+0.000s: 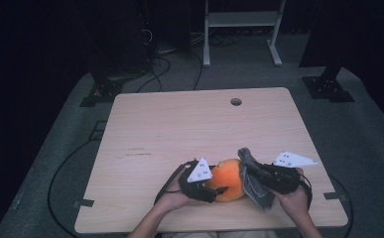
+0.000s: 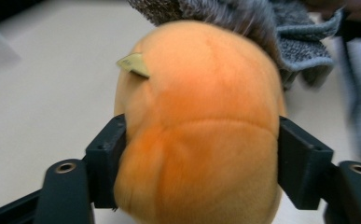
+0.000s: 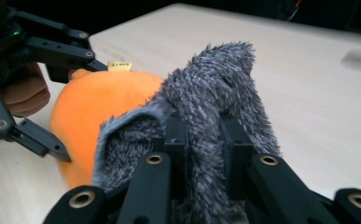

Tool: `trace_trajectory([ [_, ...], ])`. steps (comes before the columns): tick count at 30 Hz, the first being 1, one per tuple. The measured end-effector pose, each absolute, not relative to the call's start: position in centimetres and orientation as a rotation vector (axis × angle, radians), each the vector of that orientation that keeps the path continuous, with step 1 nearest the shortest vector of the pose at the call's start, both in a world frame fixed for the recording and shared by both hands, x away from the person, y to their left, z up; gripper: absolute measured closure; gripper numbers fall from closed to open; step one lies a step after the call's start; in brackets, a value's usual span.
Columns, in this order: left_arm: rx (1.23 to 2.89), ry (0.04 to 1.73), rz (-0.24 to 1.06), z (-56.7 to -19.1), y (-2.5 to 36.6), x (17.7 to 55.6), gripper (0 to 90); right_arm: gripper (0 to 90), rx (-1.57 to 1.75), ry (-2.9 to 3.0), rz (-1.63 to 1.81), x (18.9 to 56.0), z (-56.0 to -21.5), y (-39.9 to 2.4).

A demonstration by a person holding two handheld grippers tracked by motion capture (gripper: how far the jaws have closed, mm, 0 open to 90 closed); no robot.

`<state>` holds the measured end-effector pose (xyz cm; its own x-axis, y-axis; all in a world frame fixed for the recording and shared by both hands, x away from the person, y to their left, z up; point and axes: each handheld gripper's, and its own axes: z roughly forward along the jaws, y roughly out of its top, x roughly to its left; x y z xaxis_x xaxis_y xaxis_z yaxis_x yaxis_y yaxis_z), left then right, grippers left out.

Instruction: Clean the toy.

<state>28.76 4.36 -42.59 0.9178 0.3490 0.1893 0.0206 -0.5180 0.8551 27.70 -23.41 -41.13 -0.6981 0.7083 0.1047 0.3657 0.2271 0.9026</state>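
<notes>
A round orange plush toy (image 1: 229, 179) lies near the table's front edge, with a small yellowish tag (image 2: 134, 64) on its top. My left gripper (image 1: 217, 186) has a jaw on each side of the toy (image 2: 201, 121), and both pads press into its soft sides. A grey fuzzy fabric piece (image 1: 253, 181) drapes against the toy's right side. My right gripper (image 1: 256, 173) is shut on that grey fabric (image 3: 215, 84), which bunches up between its jaws (image 3: 204, 135). In the right gripper view the left gripper (image 3: 71, 109) straddles the orange toy (image 3: 89, 102).
The light wooden table (image 1: 179, 124) has a round cable hole (image 1: 235, 101) near its far edge. A white metal stand (image 1: 241, 20) and dark cables sit on the floor beyond. Both forearms come in from the front edge.
</notes>
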Motion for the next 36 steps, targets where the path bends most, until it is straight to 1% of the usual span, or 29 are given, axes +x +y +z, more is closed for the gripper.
trace_trajectory([
  [1, 2.102, 0.236, 0.469, -42.5, 4.1, 28.6, 29.3, 75.3, 0.965, 2.157, 1.457, 27.4, -40.5, -23.4],
  [4, 2.128, 0.175, 0.467, -43.2, 3.5, 28.4, 26.9, 75.3, 0.880, 2.151, 1.518, 26.6, -39.5, -22.4],
  [7, 2.158, 0.144, 0.464, -43.5, 3.6, 28.2, 24.4, 75.0, 0.798, 2.223, 1.412, 26.2, -40.2, -20.3],
  [10, 2.118, 0.212, 0.389, -43.6, 4.2, 28.7, 18.2, 75.1, 0.845, 2.235, 1.451, 26.9, -40.7, -20.5],
  [12, 2.077, 0.297, 0.271, -43.5, 4.3, 29.3, 11.7, 75.1, 0.869, 2.232, 1.451, 27.0, -40.9, -20.8],
  [13, 2.061, 0.329, 0.246, -43.5, 4.3, 29.5, 12.0, 75.1, 0.864, 2.232, 1.443, 26.9, -40.9, -20.7],
  [14, 2.065, 0.320, 0.267, -43.6, 4.3, 29.4, 14.6, 75.1, 0.860, 2.232, 1.439, 26.7, -40.8, -20.6],
  [15, 2.065, 0.320, 0.267, -43.6, 4.3, 29.4, 20.1, 75.1, 0.860, 2.232, 1.439, 26.7, -40.8, -20.6],
  [16, 2.064, 0.298, 0.300, -43.8, 4.4, 29.3, 20.1, 75.0, 0.850, 2.230, 1.431, 26.6, -40.8, -20.5],
  [17, 2.060, 0.306, 0.298, -43.8, 4.5, 29.3, 23.9, 75.0, 0.840, 2.236, 1.425, 26.8, -40.7, -20.6],
  [18, 2.059, 0.313, 0.299, -43.9, 4.5, 29.4, 24.9, 75.0, 0.866, 2.237, 1.443, 27.0, -40.8, -20.9],
  [24, 2.069, 0.291, 0.310, -44.0, 4.7, 29.4, 25.9, 75.1, 0.999, 2.209, 1.408, 28.1, -41.5, -22.8],
  [27, 2.060, 0.237, 0.322, -44.0, 4.0, 28.8, 25.3, 75.0, 0.921, 2.205, 1.519, 27.2, -40.3, -21.8],
  [29, 2.085, 0.188, 0.349, -44.0, 3.6, 28.4, 25.0, 74.9, 0.843, 2.231, 1.479, 26.6, -39.6, -20.5],
  [31, 2.092, 0.191, 0.339, -44.0, 3.8, 28.5, 25.3, 75.0, 0.815, 2.247, 1.437, 26.6, -39.9, -20.1],
  [36, 2.114, 0.194, 0.297, -44.0, 4.9, 29.1, 27.7, 75.0, 0.981, 2.221, 1.456, 28.1, -41.3, -22.7],
])
